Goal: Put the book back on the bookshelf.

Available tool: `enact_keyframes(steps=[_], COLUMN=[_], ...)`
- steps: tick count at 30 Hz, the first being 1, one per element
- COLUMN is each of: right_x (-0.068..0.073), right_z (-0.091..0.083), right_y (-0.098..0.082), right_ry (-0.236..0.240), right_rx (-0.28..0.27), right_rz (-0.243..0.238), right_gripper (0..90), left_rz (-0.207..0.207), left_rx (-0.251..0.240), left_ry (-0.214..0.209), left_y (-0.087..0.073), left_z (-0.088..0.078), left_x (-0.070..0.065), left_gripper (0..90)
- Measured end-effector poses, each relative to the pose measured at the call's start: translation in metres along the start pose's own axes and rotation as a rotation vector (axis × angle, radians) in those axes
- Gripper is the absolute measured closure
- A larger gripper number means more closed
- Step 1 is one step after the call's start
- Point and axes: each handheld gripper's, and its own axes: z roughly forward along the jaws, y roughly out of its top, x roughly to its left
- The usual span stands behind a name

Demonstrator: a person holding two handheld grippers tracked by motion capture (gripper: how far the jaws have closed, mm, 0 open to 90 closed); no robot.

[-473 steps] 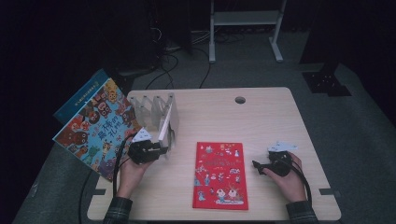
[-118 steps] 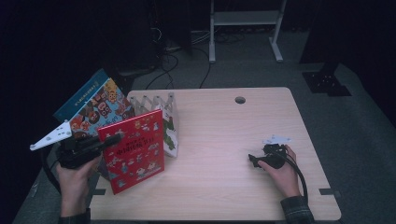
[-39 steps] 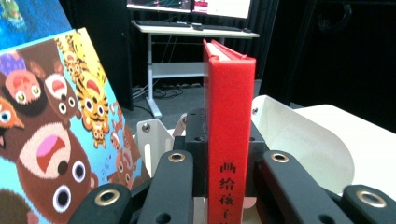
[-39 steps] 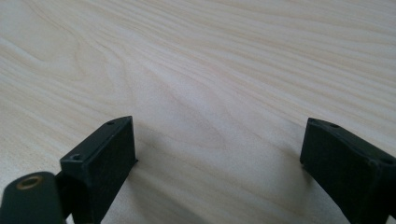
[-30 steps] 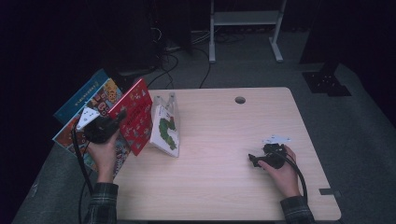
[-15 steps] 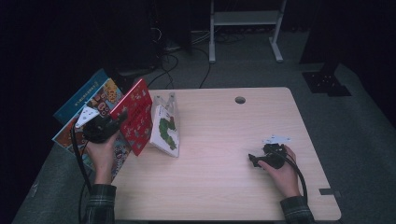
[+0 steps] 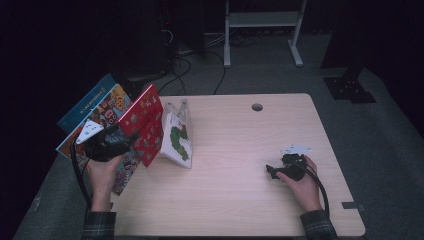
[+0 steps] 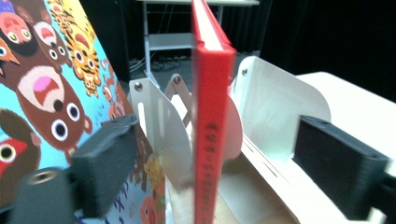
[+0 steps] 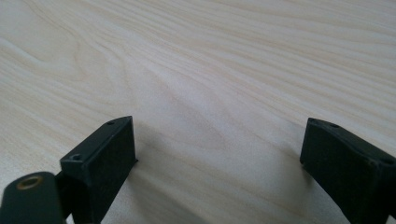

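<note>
Tabletop; red book [image 8: 208,121] edge-on, seemingly unclamped

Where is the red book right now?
In the high view the red book stands on edge in the white rack at the table's left edge, between the tiger book and the caterpillar book; the left gripper has just opened its jaws around it.
</note>
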Motion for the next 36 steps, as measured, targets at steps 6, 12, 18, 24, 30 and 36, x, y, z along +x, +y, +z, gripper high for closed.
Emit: enact_keyframes(steps=[6, 12, 18, 24, 30, 36], right_x=[0.000, 0.000, 0.000, 0.000, 0.000, 0.000], right_z=[0.000, 0.000, 0.000, 0.000, 0.000, 0.000], right_y=[0.000, 0.000, 0.000, 0.000, 0.000, 0.000], right_ry=[0.000, 0.000, 0.000, 0.000, 0.000, 0.000], right_rx=[0.000, 0.000, 0.000, 0.000, 0.000, 0.000], right_rz=[0.000, 0.000, 0.000, 0.000, 0.000, 0.000], right_gripper=[9.3, 9.3, 9.3, 9.3, 9.3, 9.3], left_rz=[-0.011, -0.012, -0.009, 0.000, 0.006, 0.019], left_rx=[-0.011, -0.041, -0.052, -0.052, -0.036, -0.029], left_ry=[-0.005, -0.018, -0.041, -0.043, -0.051, -0.059], left_y=[-0.006, -0.018, -0.028, -0.036, -0.045, -0.045], left_z=[-0.014, -0.029, -0.040, -0.051, -0.061, -0.066], left_x=[-0.008, -0.016, -0.028, -0.041, -0.051, -0.059], left_gripper=[3.5, 0.7, 0.7, 0.7, 0.7, 0.6])
